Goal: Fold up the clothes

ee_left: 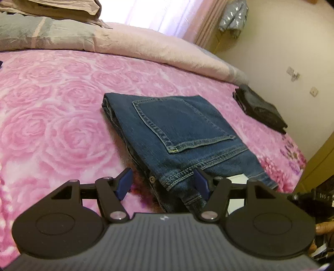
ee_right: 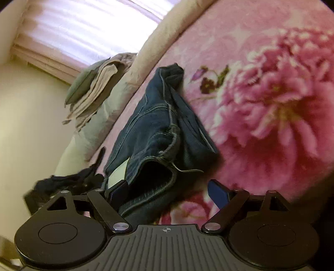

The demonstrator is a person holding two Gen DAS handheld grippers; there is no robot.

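Observation:
Folded blue jeans [ee_left: 183, 129] lie on the pink rose blanket [ee_left: 52, 116], back pocket up. My left gripper [ee_left: 163, 183] sits at their near waistband corner. Its blue pads [ee_left: 125, 184] stand apart; the waistband lies between them against the right pad, and the left pad is clear of the cloth. In the right wrist view the same jeans [ee_right: 154, 129] show their open end and a white label [ee_right: 118, 175]. My right gripper [ee_right: 169, 192] is wide open, with the denim edge beside its left finger [ee_right: 117, 192] and nothing pinched.
A folded black garment [ee_left: 258, 108] lies near the bed's right edge, also as a dark heap [ee_right: 68, 181]. Folded beige and grey bedding [ee_left: 52, 33] runs along the far side, below a bright curtained window [ee_left: 167, 14]. A person's fingers [ee_left: 323, 227] show at the right.

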